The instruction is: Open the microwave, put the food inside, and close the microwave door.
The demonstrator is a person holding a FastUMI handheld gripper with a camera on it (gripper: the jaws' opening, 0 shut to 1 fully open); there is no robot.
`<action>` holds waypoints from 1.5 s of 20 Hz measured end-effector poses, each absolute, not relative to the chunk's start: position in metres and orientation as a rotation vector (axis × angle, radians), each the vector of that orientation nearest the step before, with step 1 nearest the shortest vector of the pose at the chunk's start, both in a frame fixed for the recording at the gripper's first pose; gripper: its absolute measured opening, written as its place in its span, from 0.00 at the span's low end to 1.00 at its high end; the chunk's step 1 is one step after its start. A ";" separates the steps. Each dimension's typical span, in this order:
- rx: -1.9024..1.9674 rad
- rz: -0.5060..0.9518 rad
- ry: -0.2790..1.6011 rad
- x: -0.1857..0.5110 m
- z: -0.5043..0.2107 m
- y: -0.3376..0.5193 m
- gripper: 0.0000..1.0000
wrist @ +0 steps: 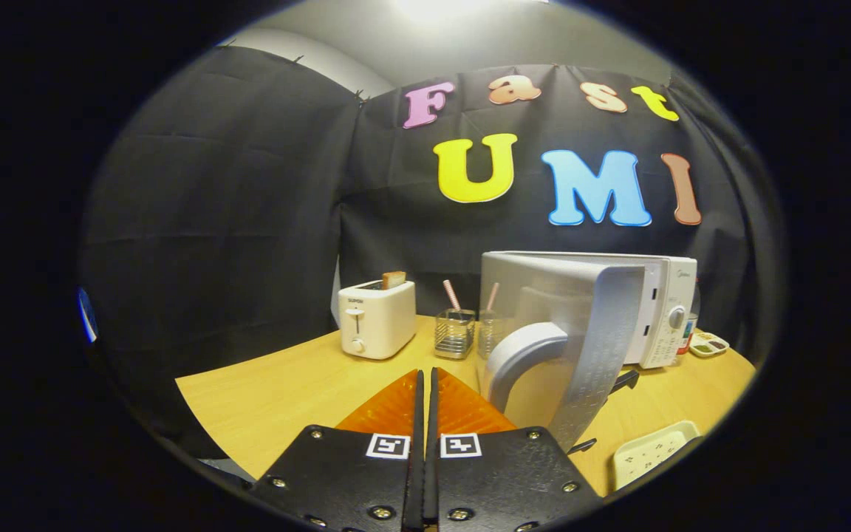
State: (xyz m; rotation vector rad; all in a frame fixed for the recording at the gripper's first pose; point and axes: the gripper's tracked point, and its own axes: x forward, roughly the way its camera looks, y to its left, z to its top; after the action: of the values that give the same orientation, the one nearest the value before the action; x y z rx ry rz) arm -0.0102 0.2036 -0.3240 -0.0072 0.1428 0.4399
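Note:
The white microwave stands on the wooden table, beyond my fingers and to their right. Its door is swung wide open toward me, edge-on, and its curved handle sits just ahead of the fingertips on the right. The open door hides the cavity. My gripper is low over the table with its fingers pressed together and nothing between them. A slice of bread sticks up out of the white toaster beyond the fingers on the left.
Two clear holders with striped straws stand between the toaster and the microwave. A small dish with greenish contents lies right of the microwave. A white power strip lies at the table's near right edge. Black cloth walls close the back.

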 end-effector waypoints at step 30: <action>-0.041 0.027 0.231 0.243 -0.338 -0.027 0.01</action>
State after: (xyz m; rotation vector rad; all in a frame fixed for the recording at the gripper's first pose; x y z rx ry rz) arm 0.2427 -0.0268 -0.3378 -0.0411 0.2314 0.0273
